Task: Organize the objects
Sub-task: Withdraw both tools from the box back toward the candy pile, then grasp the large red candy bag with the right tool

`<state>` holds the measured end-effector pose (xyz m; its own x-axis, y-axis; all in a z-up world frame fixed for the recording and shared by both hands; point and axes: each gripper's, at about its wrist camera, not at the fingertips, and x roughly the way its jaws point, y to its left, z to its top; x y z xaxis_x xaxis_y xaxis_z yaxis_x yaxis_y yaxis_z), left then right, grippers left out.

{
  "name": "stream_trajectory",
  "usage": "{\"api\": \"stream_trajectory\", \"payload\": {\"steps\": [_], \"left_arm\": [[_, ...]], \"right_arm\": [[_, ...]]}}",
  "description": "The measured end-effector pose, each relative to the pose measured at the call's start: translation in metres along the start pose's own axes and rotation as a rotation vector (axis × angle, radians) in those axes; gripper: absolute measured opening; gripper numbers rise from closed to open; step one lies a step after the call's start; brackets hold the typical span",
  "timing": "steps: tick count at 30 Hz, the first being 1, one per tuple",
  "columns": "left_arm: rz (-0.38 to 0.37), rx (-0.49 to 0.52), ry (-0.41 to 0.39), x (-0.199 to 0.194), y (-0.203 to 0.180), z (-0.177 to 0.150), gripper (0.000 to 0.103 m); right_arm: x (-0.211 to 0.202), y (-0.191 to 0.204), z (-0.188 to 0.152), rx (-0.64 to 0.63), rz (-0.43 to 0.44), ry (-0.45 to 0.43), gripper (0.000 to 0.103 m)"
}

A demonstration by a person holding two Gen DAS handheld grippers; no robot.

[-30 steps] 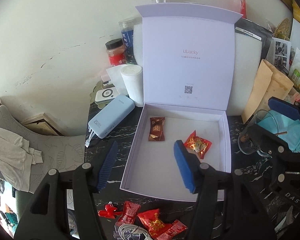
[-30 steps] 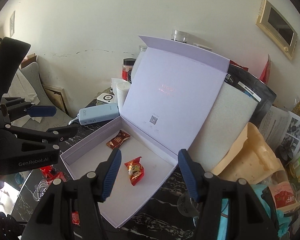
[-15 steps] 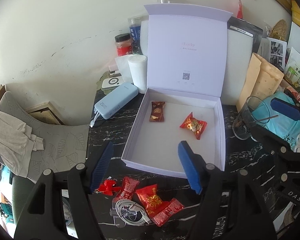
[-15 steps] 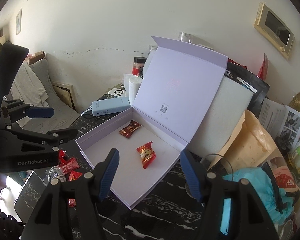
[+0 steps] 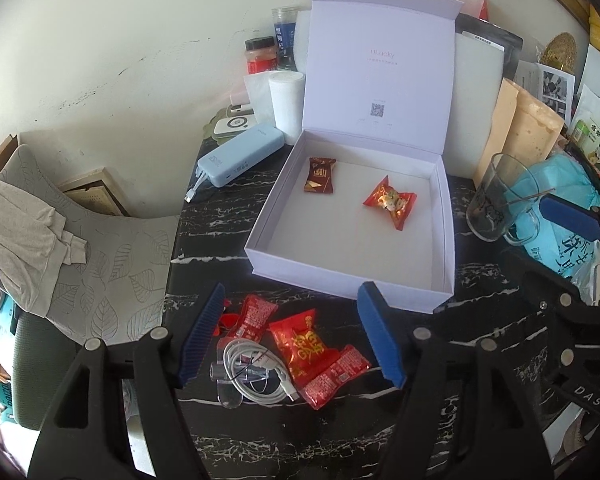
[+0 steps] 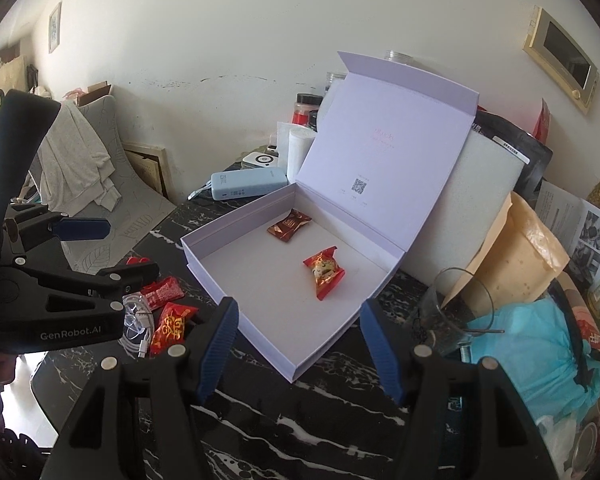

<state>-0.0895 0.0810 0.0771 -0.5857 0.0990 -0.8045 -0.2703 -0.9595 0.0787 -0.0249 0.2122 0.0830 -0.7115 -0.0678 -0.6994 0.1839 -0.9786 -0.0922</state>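
Observation:
An open lilac box (image 5: 352, 280) (image 6: 260, 276) lies on the black marble table (image 5: 220, 224), its lid upright. Inside are a brown candy (image 5: 320, 175) (image 6: 289, 225) and a red candy (image 5: 390, 200) (image 6: 325, 272). In front of the box, three loose red candies (image 5: 304, 344) (image 6: 172, 322) lie beside a coiled white cable (image 5: 252, 364). My left gripper (image 5: 291, 289) hangs open over these candies, nothing between its pads. The right gripper (image 6: 298, 303) is open and empty before the box's near corner.
A blue power bank (image 5: 240, 156), a paper roll (image 5: 286, 104) and jars (image 5: 260, 54) stand left of the box. On the right are a glass (image 5: 496, 196), a turquoise bag (image 5: 556, 200) and a brown paper bag (image 5: 528, 128). A cloth-draped chair (image 5: 28, 232) borders the table's left edge.
Both grippers have drawn back from the box and sunk a little, with jaws slightly wider. The loose candies and cable now lie between the left gripper's fingers in its view.

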Motion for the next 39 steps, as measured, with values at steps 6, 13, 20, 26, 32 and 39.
{"api": "stream_trajectory", "payload": {"steps": [6, 13, 20, 26, 32, 39], "left_arm": [[-0.003, -0.036, 0.033, 0.004, 0.01, -0.025, 0.068], [0.009, -0.059, 0.072, 0.012, 0.021, -0.051, 0.068], [0.006, -0.083, 0.09, 0.017, 0.03, -0.069, 0.068], [0.026, -0.078, 0.104, 0.024, 0.034, -0.084, 0.068], [0.03, -0.061, 0.111, 0.027, 0.036, -0.098, 0.068], [-0.017, -0.081, 0.132, 0.038, 0.047, -0.107, 0.068]], "right_arm": [[0.003, 0.015, -0.019, -0.012, 0.033, 0.014, 0.064], [0.016, 0.035, -0.035, -0.032, 0.074, 0.046, 0.064], [0.027, 0.051, -0.044, -0.038, 0.112, 0.052, 0.064], [0.04, 0.064, -0.05, -0.052, 0.147, 0.07, 0.064], [0.061, 0.073, -0.057, -0.045, 0.216, 0.116, 0.07], [0.085, 0.083, -0.064, -0.053, 0.239, 0.159, 0.071]]}}
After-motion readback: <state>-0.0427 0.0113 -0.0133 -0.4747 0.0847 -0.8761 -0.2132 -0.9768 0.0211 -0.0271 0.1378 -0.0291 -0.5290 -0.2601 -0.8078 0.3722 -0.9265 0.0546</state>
